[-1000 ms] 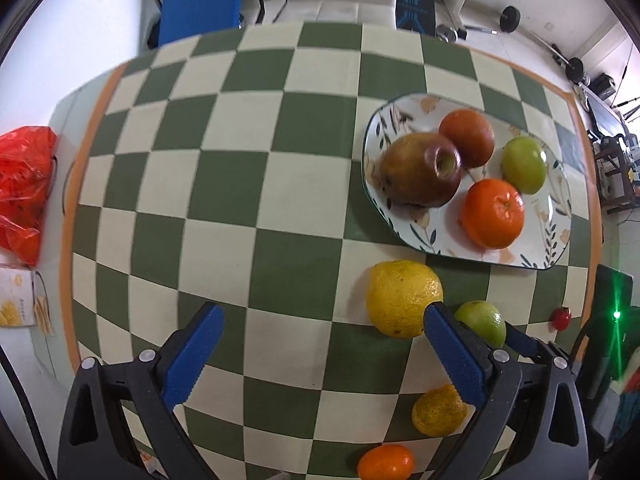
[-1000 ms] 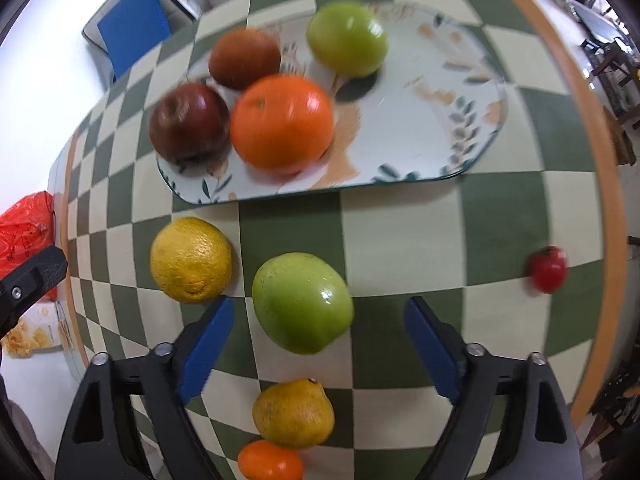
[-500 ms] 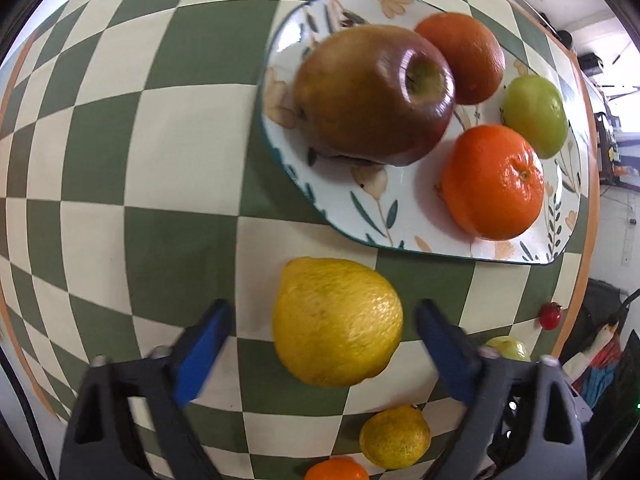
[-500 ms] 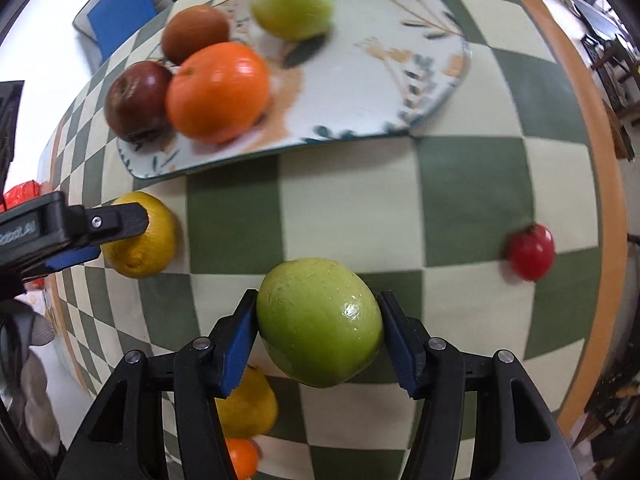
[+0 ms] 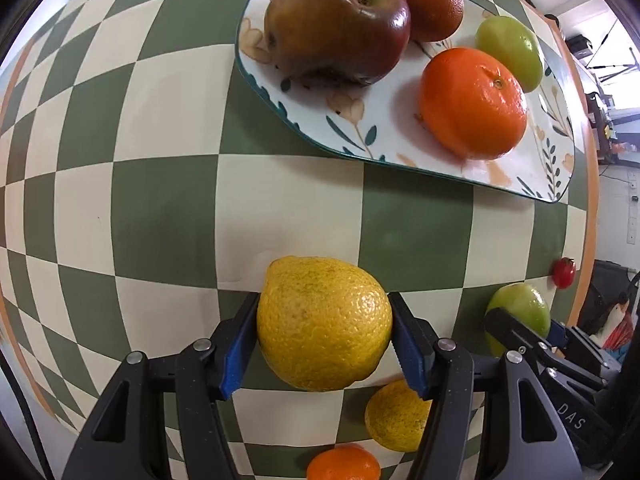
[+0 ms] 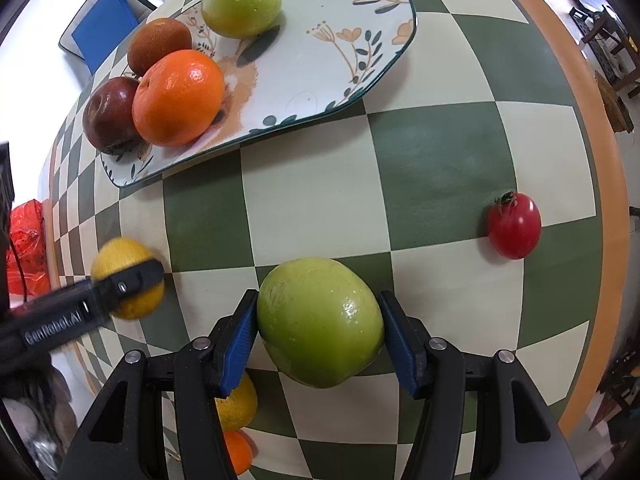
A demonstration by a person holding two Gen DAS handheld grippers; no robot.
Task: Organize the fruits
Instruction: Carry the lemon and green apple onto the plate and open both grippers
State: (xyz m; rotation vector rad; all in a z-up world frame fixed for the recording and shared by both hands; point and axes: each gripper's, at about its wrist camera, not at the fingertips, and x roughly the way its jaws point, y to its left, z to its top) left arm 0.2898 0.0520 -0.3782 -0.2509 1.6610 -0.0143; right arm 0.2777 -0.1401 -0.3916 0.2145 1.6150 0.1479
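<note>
Left gripper (image 5: 324, 344) had just closed, pads clamping the yellow citrus (image 5: 323, 322) at 6 o'clock of the plate (image 5: 384, 140); right gripper (image 6: 316, 338) squeezed the green fruit (image 6: 319, 321); cherry tomato (image 6: 514, 225) sat at its 2 o'clock.

Both tongs, L (image 5: 324, 340) & R (image 6: 318, 334), clamped, pointing down.

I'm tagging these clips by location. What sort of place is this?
Probably a home dining area: a table with a green-and-cream checked cloth, a floral plate of fruit, and a blue-seated chair behind it.
</note>
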